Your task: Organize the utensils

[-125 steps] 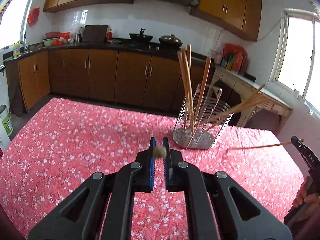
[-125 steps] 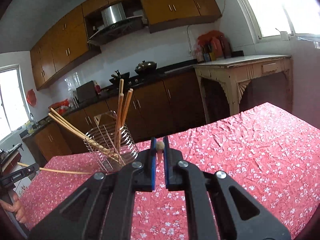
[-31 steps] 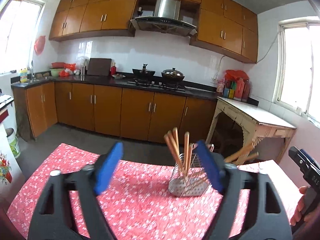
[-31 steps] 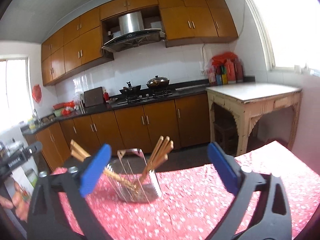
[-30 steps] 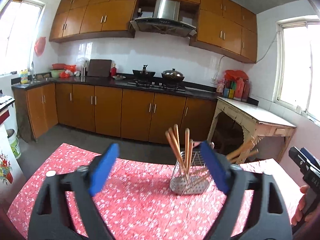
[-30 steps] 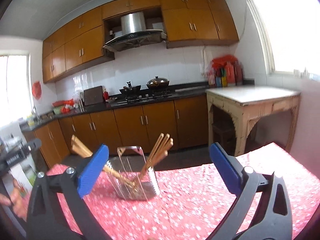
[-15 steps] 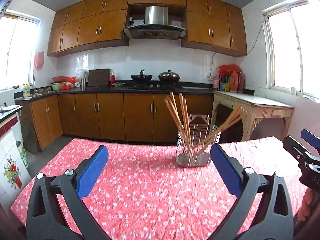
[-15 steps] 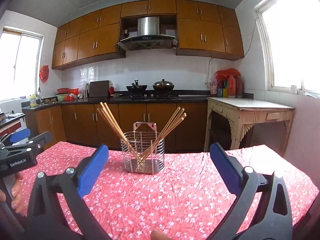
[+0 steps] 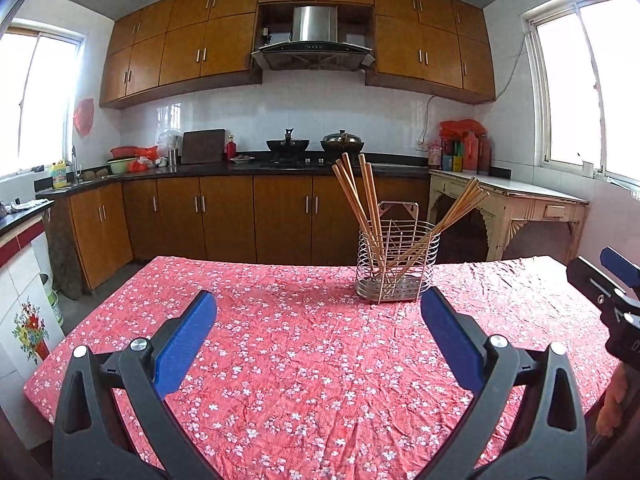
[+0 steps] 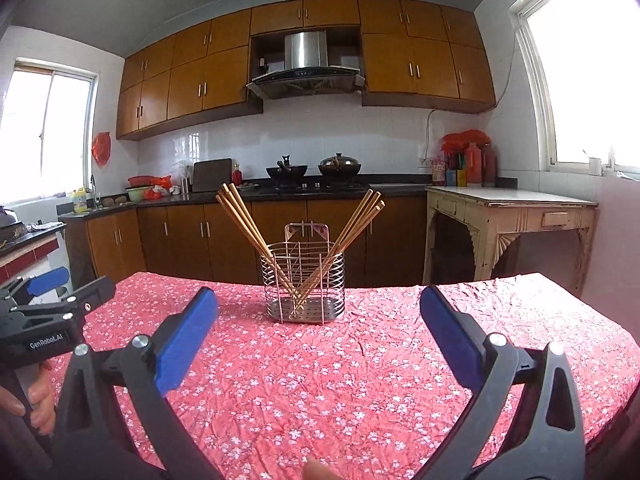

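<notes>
Both fingers of the left gripper (image 9: 319, 308) stand spread to their widest, blue pads (image 9: 182, 344) facing each other across bare tablecloth (image 9: 304, 360). Nothing lies between them and nothing touches them.

Right gripper (image 10: 319, 307): same condition. Its fingers are wide apart, its blue pads (image 10: 448, 342) are clear of every object, and only tablecloth shows in the gap.

Each gripper appears at the edge of the other's view, held by a hand (image 10: 38, 400), and is empty there as well.

Task items:
- Wire holder (image 10: 303, 286): stands upright on the red flowered tablecloth, toward the far edge of the table, well ahead of both grippers.
- Chopsticks (image 10: 248, 224): all rest inside the holder in two bundles. One bundle leans left, the other leans right (image 10: 352, 220), and they cross low inside the wire wall. Their upper ends project above the rim.

In the left wrist view the holder sits right of centre, beyond the right-hand finger. In the right wrist view it sits nearly centred between the fingers, but far beyond their tips.
</notes>
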